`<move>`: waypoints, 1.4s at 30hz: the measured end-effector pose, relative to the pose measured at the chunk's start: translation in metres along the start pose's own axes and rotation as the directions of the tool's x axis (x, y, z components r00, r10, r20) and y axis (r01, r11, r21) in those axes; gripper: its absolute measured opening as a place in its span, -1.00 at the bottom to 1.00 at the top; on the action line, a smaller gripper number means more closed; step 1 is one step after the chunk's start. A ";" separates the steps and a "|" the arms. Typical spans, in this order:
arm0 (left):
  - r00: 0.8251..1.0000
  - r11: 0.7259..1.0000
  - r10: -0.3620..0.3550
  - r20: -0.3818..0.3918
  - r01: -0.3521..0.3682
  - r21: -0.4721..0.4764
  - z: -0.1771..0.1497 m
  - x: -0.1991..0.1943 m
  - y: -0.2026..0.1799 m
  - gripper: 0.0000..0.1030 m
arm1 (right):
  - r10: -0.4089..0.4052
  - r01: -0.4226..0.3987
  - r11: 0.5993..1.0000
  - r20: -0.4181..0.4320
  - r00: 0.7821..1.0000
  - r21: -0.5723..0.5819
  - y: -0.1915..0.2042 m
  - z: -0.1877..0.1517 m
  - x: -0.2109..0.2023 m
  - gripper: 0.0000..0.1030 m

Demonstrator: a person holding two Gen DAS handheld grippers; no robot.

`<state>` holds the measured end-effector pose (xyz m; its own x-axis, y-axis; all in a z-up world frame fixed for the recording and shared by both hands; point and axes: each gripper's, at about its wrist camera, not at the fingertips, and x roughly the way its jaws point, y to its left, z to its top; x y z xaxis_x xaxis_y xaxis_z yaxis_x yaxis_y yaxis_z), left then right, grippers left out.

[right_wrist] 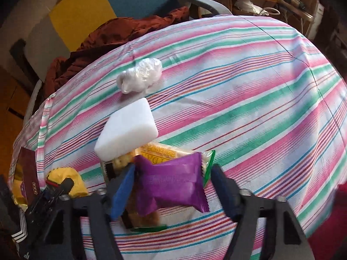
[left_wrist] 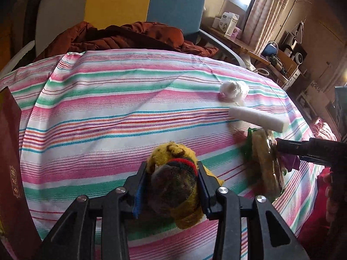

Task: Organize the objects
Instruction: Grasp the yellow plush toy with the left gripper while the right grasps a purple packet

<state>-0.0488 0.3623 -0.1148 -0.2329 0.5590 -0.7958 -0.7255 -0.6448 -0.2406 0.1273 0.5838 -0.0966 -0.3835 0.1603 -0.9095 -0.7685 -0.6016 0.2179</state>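
Observation:
My left gripper (left_wrist: 171,169) is shut on a yellow knitted toy (left_wrist: 171,151) with a red and green band, low over the striped cloth (left_wrist: 108,97). The right wrist view shows that toy (right_wrist: 65,175) at the lower left. My right gripper (right_wrist: 173,171) stands over a purple packet (right_wrist: 173,184) that lies on a cracker packet (right_wrist: 164,151) with green edges. Its left pad touches the purple packet, while a gap shows at the right pad. Just beyond lie a white foam block (right_wrist: 128,130) and a crumpled clear bag (right_wrist: 141,75).
A dark red box (left_wrist: 10,162) stands at the cloth's left edge. A rust-brown jacket (left_wrist: 130,34) is heaped on the blue chair (left_wrist: 175,4) behind the table. A cluttered wooden desk (left_wrist: 279,65) stands far right. Bare striped cloth (right_wrist: 260,108) lies to the right.

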 end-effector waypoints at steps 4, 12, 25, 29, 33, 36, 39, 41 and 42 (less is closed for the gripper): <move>1.000 1.000 -0.002 0.002 0.002 0.001 0.000 0.001 0.001 -0.16 | 0.018 -0.018 1.000 -0.009 1.000 0.009 -0.002 0.000 0.001 0.22; 1.000 1.000 0.006 0.000 -0.006 -0.014 -0.003 -0.003 0.002 -0.21 | 0.114 -0.121 0.983 -0.058 0.992 -0.139 0.034 -0.010 0.003 0.05; 0.999 0.999 0.050 -0.015 -0.049 0.020 -0.021 -0.022 0.000 -0.21 | 0.115 -0.155 0.962 -0.182 0.976 -0.223 0.052 -0.022 0.021 0.78; 0.999 0.998 0.046 -0.023 -0.045 0.039 -0.023 -0.022 0.000 -0.21 | 0.061 -0.110 0.966 -0.207 0.976 -0.232 0.051 -0.026 0.024 0.78; 0.999 0.998 0.038 -0.017 -0.037 0.048 -0.023 -0.023 0.001 -0.21 | 0.042 -0.089 0.967 -0.199 0.979 -0.238 0.046 -0.027 0.012 0.84; 0.999 0.998 0.037 -0.011 -0.036 0.050 -0.025 -0.025 0.001 -0.24 | 0.006 -0.061 0.961 -0.199 0.980 -0.268 0.044 -0.029 0.007 0.88; 0.999 0.998 0.035 -0.007 -0.035 0.055 -0.027 -0.029 0.000 -0.26 | -0.013 -0.048 0.962 -0.225 0.974 -0.267 0.040 -0.033 0.020 0.82; 1.000 0.998 0.030 -0.006 -0.029 0.052 -0.029 -0.032 0.001 -0.27 | -0.037 -0.035 0.951 -0.227 0.973 -0.306 0.045 -0.037 0.022 0.52; 1.000 0.998 0.028 -0.004 -0.027 0.053 -0.030 -0.033 0.001 -0.27 | -0.055 -0.018 0.945 -0.214 0.975 -0.328 0.048 -0.038 0.020 0.17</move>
<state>-0.0221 0.3273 -0.1052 -0.2500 0.5386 -0.8046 -0.7519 -0.6316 -0.1892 0.1023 0.5285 -0.1175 -0.2222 0.0224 -0.9747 -0.5509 -0.8277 0.1066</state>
